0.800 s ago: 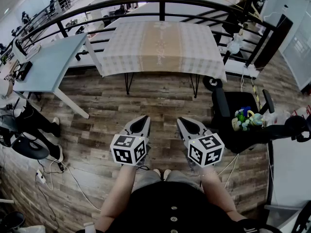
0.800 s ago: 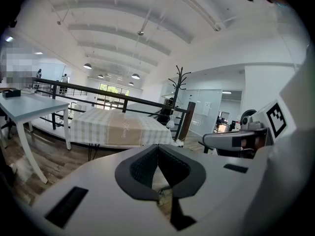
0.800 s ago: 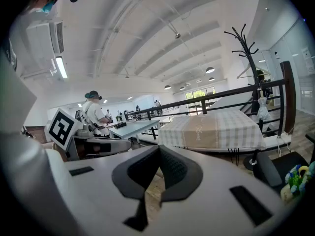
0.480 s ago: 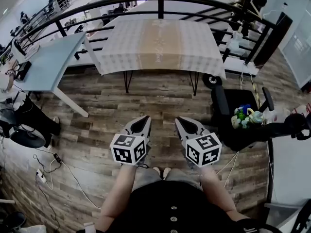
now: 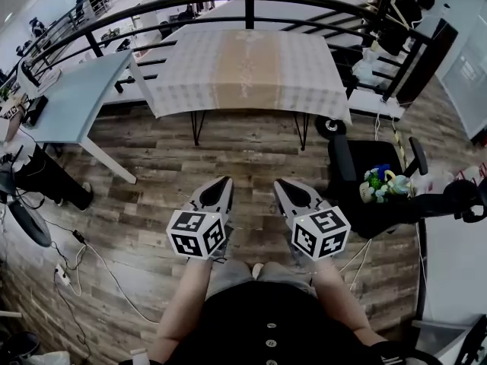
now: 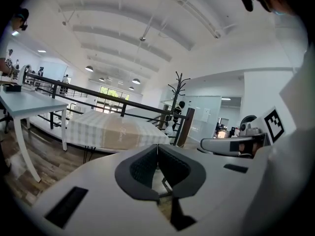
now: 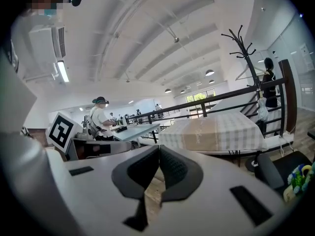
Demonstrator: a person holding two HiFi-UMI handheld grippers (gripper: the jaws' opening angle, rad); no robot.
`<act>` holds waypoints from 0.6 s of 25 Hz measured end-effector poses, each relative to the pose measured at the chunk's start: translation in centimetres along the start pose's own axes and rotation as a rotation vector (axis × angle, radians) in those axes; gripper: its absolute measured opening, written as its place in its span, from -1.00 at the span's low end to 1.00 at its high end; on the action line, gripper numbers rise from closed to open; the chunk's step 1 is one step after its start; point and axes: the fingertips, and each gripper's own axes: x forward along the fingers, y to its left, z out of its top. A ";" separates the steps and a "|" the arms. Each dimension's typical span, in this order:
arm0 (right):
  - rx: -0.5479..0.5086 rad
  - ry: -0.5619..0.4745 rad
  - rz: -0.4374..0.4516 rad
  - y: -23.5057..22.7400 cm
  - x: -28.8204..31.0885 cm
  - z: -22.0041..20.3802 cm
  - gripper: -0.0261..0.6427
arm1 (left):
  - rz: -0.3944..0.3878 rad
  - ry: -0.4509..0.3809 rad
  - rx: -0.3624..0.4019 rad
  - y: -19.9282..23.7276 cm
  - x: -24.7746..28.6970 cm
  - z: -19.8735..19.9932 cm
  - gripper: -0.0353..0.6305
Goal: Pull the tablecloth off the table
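A checked tablecloth (image 5: 247,71) with a beige middle stripe covers a table with thin black legs, straight ahead across the wooden floor. It also shows in the left gripper view as the tablecloth (image 6: 113,132) and in the right gripper view as the tablecloth (image 7: 216,132). My left gripper (image 5: 221,182) and right gripper (image 5: 283,184) are held side by side near my body, well short of the table. Both are shut with nothing between their jaws. The left gripper (image 6: 157,146) and right gripper (image 7: 159,147) show their pads pressed together.
A black railing (image 5: 251,2) runs behind the table. A pale blue table (image 5: 76,97) stands to the left, a black office chair (image 5: 365,181) with a colourful toy (image 5: 384,185) to the right. Cables (image 5: 84,257) lie on the floor at left. A coat stand (image 6: 176,102) rises beyond the table.
I have moved slightly forward; the table sits a little lower in view. The person's legs at the left edge have shifted away. Both grippers stay shut.
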 end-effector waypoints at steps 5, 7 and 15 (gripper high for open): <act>0.013 0.009 0.016 -0.8 0.2 -0.4 -0.84 | 0.002 0.004 -0.024 -0.3 0.6 -0.7 -0.84; 0.022 0.020 0.024 -1.0 0.4 -0.5 -0.84 | 0.005 0.011 -0.043 -0.3 0.8 -0.9 -0.84; 0.055 0.030 0.017 -3.2 4.3 -0.2 -0.84 | 0.009 0.020 -0.079 3.6 4.1 -0.3 -0.84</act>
